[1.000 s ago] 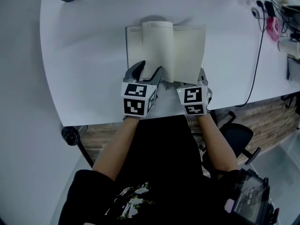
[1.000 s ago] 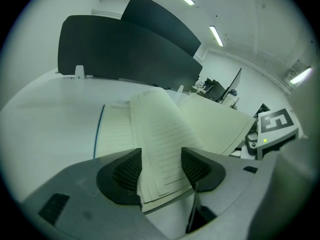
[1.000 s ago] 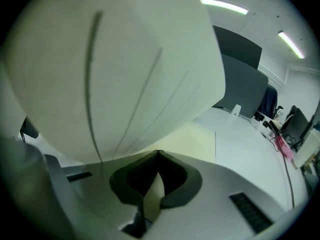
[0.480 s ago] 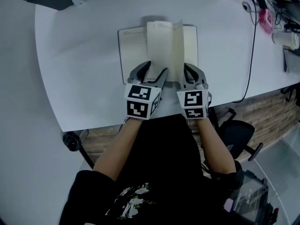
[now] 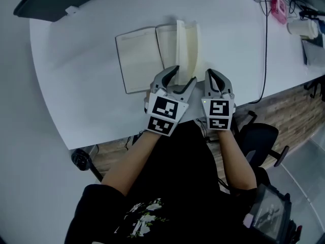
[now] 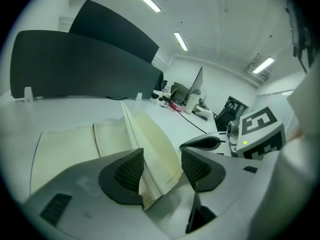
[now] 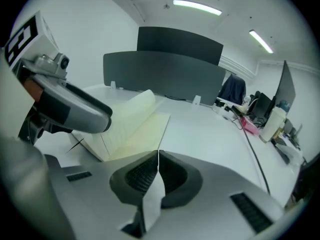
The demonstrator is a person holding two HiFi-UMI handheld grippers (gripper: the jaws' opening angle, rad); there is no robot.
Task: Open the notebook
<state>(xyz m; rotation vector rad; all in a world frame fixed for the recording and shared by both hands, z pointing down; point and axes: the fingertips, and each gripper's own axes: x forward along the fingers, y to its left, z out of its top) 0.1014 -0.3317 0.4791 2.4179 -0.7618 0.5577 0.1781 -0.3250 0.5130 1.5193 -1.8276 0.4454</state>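
Notebook (image 5: 138, 60) pages are spread open on the white table (image 5: 76, 85), about in the middle and closer to the front edge than the back. The left page lies flat. A bunch of pages (image 5: 185, 50) stands up from the fold, a bit to the right of it, and more pages lie flat on the far side of the bunch.

A person in a black top stands at the front edge and holds a tong tool in each hand. The left gripper (image 5: 184, 73) is at the near end of the notebook. Its jaws are wide apart, and the standing bunch of pages (image 6: 155, 144) goes up between them. The left pad is right against the paper, and the right pad has a gap beside it, so nothing is squeezed.

The right gripper (image 5: 213, 74) is just past the notebook's near right corner, close beside the left one. Its jaws are pressed together (image 7: 158, 156), and a thin white sheet (image 7: 150, 204) is pinched between them, seen from its edge. I cannot tell for sure if it is one of the notebook's pages.

A black cable (image 5: 265, 60) runs across the right side of the table and down over the front edge. A dark screen (image 5: 56, 4) stands along the back left edge. A black chair (image 5: 264, 139) sits on the floor to the person's right.
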